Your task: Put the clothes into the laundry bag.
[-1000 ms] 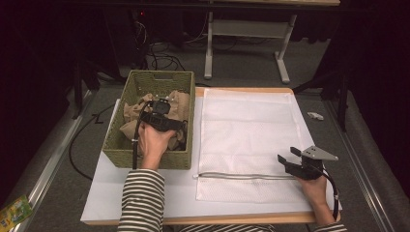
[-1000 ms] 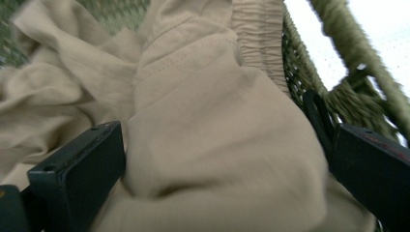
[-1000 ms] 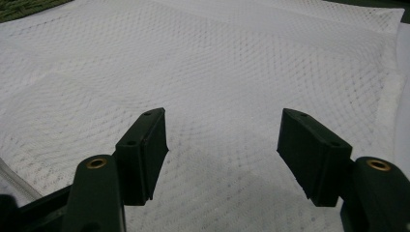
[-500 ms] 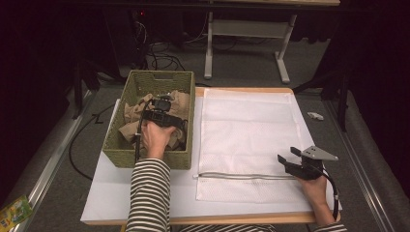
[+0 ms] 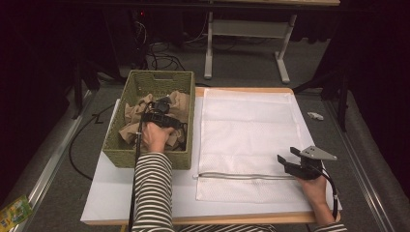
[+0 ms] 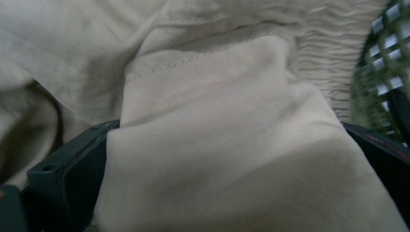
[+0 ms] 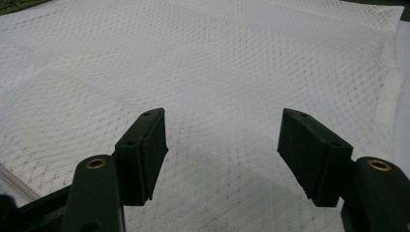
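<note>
A green woven basket (image 5: 126, 145) at the table's left holds crumpled beige cloth (image 5: 180, 102). My left gripper (image 5: 161, 105) is pushed down into that cloth. In the left gripper view its jaws (image 6: 232, 145) stand wide apart, with a thick fold of the beige cloth (image 6: 227, 121) bulging between them. A white mesh laundry bag (image 5: 246, 125) lies flat on the right half of the table, with its zipper (image 5: 241, 175) along the near edge. My right gripper (image 5: 284, 162) hovers open over the bag's near right corner, nothing between its fingers (image 7: 145, 145).
A white board (image 5: 111, 193) covers the wooden table under the basket and the bag. A black cable (image 5: 136, 169) trails from the left gripper along the striped sleeve. A small white object (image 5: 315, 116) lies on the floor at right.
The left hand has pushed forward and down, deeper into the basket's cloth. The right gripper has stayed put.
</note>
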Demonstrator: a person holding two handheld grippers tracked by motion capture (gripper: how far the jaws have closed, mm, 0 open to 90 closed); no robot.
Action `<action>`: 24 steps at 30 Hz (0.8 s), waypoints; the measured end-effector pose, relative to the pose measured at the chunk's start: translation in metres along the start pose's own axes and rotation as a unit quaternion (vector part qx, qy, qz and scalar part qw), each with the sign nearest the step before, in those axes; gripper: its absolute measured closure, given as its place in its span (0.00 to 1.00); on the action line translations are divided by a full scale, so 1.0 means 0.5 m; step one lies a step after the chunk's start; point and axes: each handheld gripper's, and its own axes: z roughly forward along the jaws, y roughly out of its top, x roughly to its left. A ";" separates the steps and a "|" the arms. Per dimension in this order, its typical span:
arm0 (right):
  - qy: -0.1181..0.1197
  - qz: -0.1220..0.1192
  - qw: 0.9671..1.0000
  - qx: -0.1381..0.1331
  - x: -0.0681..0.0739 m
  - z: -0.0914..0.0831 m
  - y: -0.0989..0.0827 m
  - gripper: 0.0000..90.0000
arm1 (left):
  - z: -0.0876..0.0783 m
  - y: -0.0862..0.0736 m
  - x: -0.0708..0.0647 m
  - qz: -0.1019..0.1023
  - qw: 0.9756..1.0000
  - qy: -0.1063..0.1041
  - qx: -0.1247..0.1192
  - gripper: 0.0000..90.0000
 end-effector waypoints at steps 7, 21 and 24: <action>-0.002 -0.002 1.000 0.003 0.001 0.001 0.000 0.39 | 0.017 -0.004 0.006 -0.013 1.000 -0.010 0.021 0.01; -0.004 -0.006 1.000 0.005 0.003 0.003 0.001 0.39 | 0.023 -0.007 0.002 -0.018 0.998 -0.019 0.058 0.30; -0.005 -0.007 1.000 0.009 0.004 0.003 0.001 0.39 | 0.013 -0.007 0.003 -0.019 0.998 -0.020 0.063 0.43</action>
